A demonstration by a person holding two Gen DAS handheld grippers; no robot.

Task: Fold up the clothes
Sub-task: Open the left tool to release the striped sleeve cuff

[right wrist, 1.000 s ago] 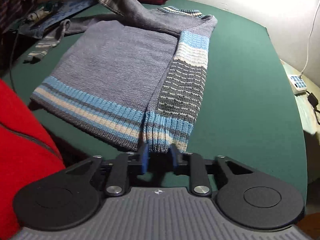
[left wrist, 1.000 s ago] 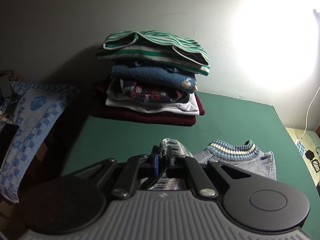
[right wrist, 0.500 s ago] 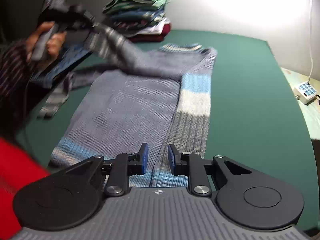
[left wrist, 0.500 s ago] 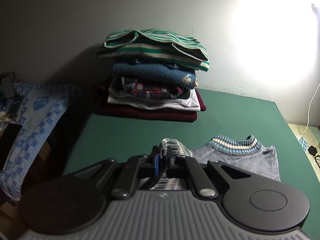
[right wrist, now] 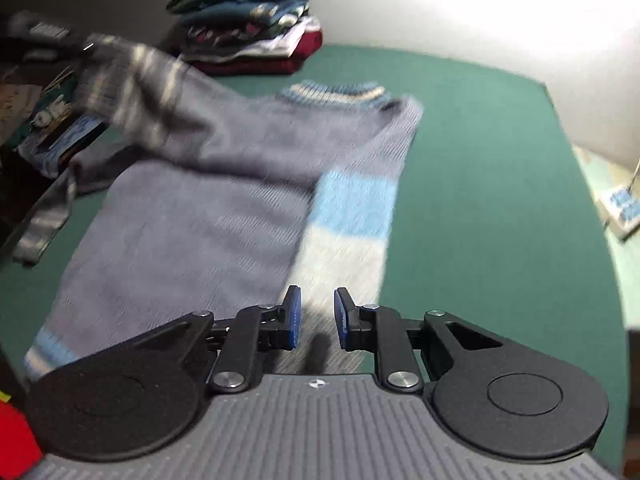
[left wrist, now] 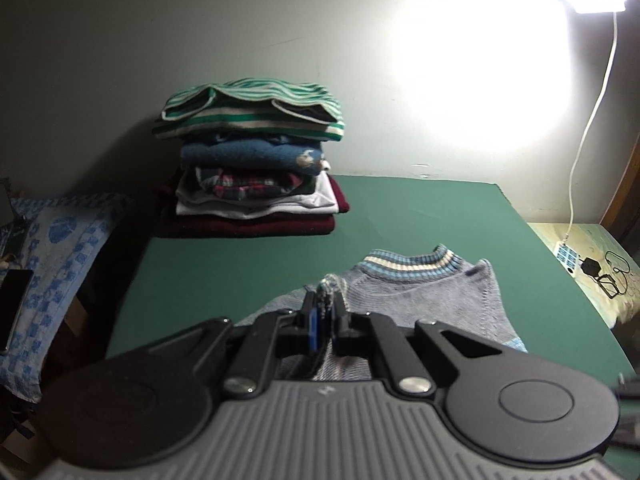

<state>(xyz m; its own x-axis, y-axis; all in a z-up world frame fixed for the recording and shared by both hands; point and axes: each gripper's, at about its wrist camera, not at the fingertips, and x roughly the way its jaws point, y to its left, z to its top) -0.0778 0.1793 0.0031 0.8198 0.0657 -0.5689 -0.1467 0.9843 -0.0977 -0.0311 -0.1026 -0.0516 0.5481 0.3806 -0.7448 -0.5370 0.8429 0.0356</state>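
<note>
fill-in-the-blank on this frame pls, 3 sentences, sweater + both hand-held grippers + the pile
1. The left hand-held gripper is shut on the sweater's ____.
2. Nothing is between the right hand-held gripper's pads: its jaws are ____.
3. The top garment of the folded stack by the wall is striped white and ____.
The grey-blue sweater lies on the green table.

Missing words: sleeve; open; green

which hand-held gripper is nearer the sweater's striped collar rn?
Left. The left hand-held gripper holds a sleeve just short of the striped collar; the right hand-held gripper hovers open down the sweater's body.
</note>
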